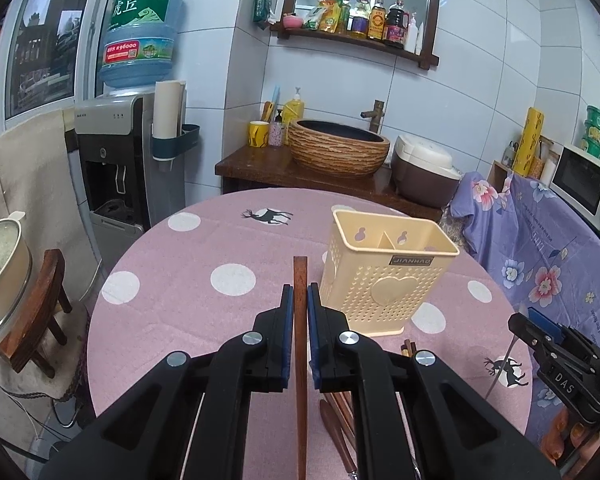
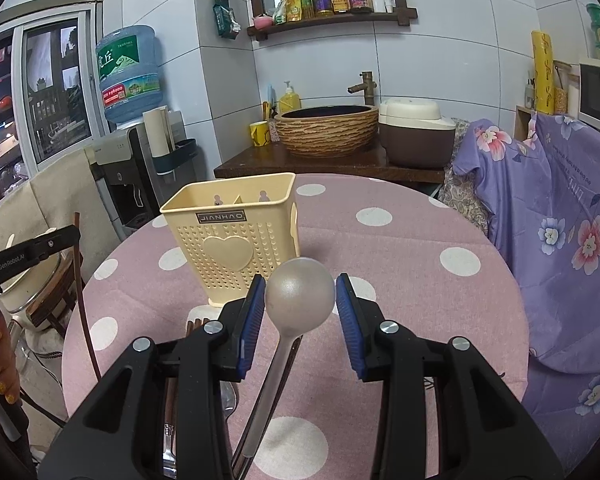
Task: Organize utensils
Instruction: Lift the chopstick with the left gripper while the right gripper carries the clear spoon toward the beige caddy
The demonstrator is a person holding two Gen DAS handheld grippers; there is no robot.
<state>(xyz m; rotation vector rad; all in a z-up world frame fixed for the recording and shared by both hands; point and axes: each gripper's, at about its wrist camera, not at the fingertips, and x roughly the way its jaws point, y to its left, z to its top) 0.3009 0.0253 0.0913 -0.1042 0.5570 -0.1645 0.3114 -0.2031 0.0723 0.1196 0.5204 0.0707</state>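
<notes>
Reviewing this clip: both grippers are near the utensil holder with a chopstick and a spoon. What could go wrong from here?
1. The left gripper pinches the long wooden chopstick partway along; it may pivot or miss the divided cream holder.
2. The spoon sits between the right gripper fingers, which look spread; whether it is gripped is unclear, so it might drop.
3. Both grippers converge on the light holder and could tip it.

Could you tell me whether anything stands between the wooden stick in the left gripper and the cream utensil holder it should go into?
Nothing visible does. The left gripper holds the wooden stick upright just left of the utensil holder, whose open top shows only its own divider. The other utensils lie low on the table.
</notes>
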